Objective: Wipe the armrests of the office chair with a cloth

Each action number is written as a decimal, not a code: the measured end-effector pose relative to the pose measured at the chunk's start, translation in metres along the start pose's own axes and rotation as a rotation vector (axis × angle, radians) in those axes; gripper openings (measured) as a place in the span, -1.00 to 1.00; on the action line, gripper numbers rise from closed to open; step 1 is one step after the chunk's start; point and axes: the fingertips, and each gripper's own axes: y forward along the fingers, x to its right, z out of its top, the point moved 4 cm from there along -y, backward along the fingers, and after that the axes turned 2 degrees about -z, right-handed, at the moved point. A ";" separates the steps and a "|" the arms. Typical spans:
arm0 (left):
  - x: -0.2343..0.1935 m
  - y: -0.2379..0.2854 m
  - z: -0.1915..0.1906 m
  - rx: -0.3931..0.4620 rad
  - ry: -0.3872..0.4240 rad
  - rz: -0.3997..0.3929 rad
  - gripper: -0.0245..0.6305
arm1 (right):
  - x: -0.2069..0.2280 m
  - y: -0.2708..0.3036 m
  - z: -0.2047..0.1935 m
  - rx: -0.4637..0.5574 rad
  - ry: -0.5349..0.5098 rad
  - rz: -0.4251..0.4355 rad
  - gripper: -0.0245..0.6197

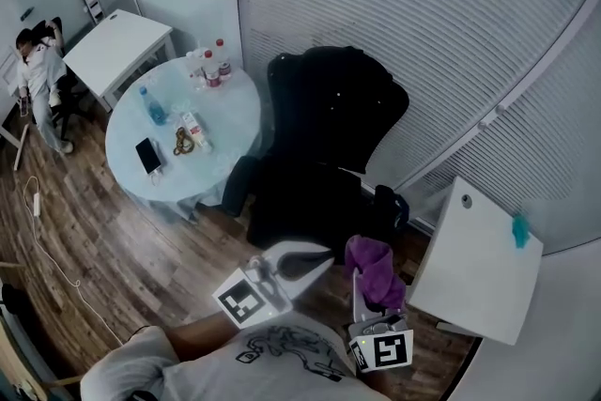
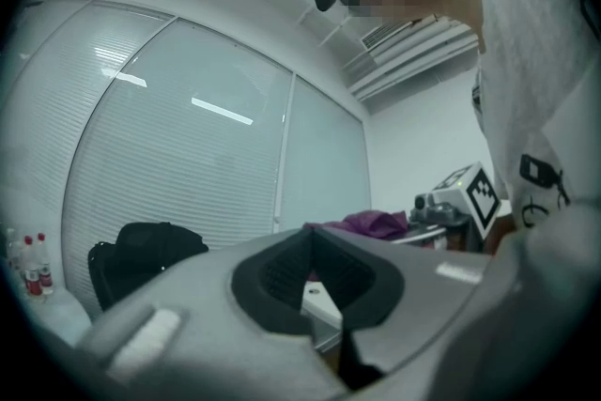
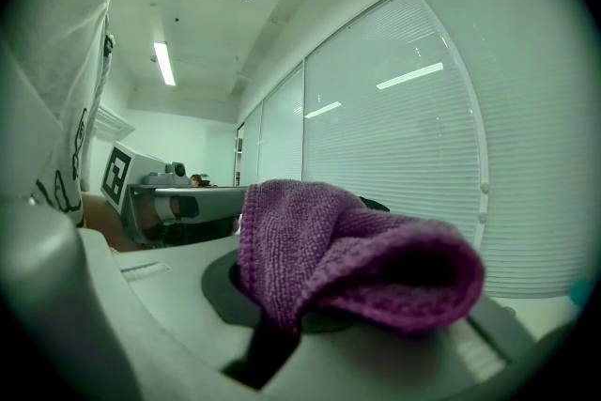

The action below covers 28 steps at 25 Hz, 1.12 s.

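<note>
The black office chair point(image 1: 329, 136) stands against the blinds, its near armrests point(image 1: 240, 183) dark and hard to make out. My right gripper point(image 1: 362, 288) hovers in front of the chair's right side, shut on a purple cloth point(image 1: 375, 266) that drapes over its jaws; the right gripper view shows the cloth point(image 3: 347, 258) bunched between them. My left gripper point(image 1: 315, 260) is held just before the seat's front edge, its jaws together with nothing in them. In the left gripper view the chair point(image 2: 141, 254) lies far left and the cloth point(image 2: 371, 223) behind the jaw tips.
A round pale table point(image 1: 131, 169) with bottles, a phone and small items stands left of the chair. A white desk point(image 1: 474, 268) is close on the right. Farther left are another white table point(image 1: 117, 47) and a seated person point(image 1: 38, 75). The floor is wood.
</note>
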 end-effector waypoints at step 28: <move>-0.017 0.132 -0.018 -0.033 0.012 0.073 -0.92 | 0.141 0.018 -0.007 -0.014 -0.005 0.084 -0.83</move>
